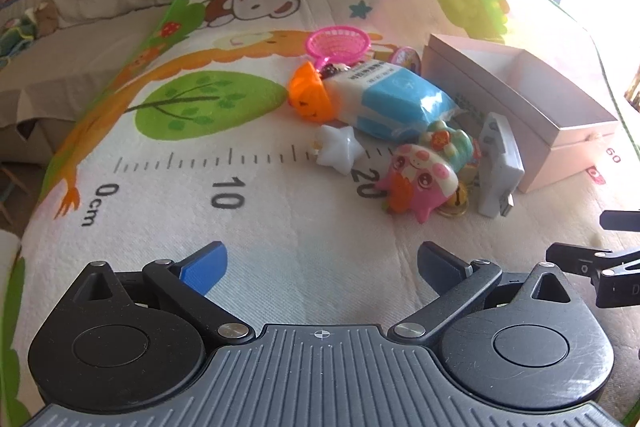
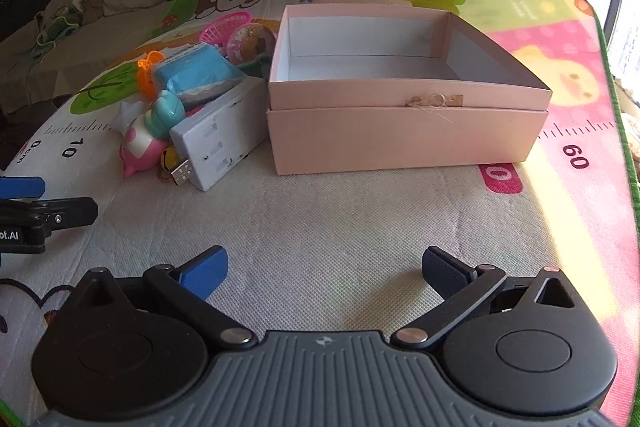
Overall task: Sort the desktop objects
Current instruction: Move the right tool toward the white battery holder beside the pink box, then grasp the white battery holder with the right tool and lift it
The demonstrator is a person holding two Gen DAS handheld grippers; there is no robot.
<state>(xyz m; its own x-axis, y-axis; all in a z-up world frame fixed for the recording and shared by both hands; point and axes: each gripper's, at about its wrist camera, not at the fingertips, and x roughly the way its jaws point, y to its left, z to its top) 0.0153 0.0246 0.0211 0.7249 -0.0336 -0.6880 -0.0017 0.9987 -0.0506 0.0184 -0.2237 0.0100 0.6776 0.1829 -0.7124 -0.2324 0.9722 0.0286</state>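
Claws (image 2: 324, 271) wide, pink box (image 2: 404, 139) empty

From my left tongs I see only the near wall of the pink box (image 1: 520, 115); its floor is hidden and sun glare washes out the far right. The small gold thing (image 1: 454, 205) under the pink squishy toy (image 1: 416, 179) is mostly covered. The round pink toy (image 2: 250, 41) sits half hidden behind the blue packet (image 2: 196, 71).
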